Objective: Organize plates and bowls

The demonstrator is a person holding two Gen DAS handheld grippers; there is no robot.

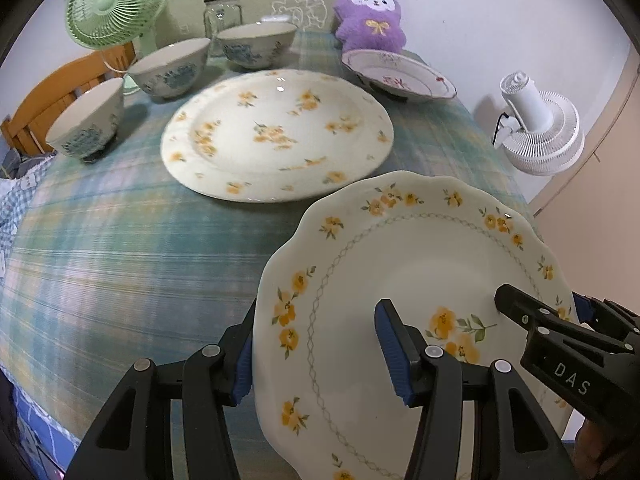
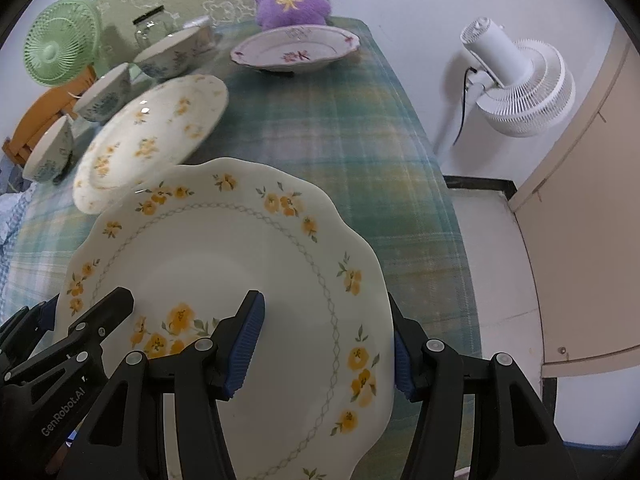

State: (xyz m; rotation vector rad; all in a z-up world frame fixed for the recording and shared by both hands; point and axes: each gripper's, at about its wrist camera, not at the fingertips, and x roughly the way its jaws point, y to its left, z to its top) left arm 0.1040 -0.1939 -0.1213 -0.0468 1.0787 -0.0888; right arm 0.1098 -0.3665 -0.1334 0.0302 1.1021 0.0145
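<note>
**Scalloped plate held at both rims**

Covered in a green plaid cloth, the table (image 1: 120, 248). Farther back, flat on it, a round floral plate (image 1: 276, 136). Above the near edge, a scalloped plate (image 2: 224, 264), tilted. Pinching its opposite rims: left gripper (image 1: 320, 344) and right gripper (image 2: 328, 344), jaws half-spread. Behind, three bowls (image 1: 170, 68).

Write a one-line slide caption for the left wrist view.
Both grippers carry a scalloped yellow-flowered plate by opposite rims above the plaid tablecloth, toward the large round plate.
</note>
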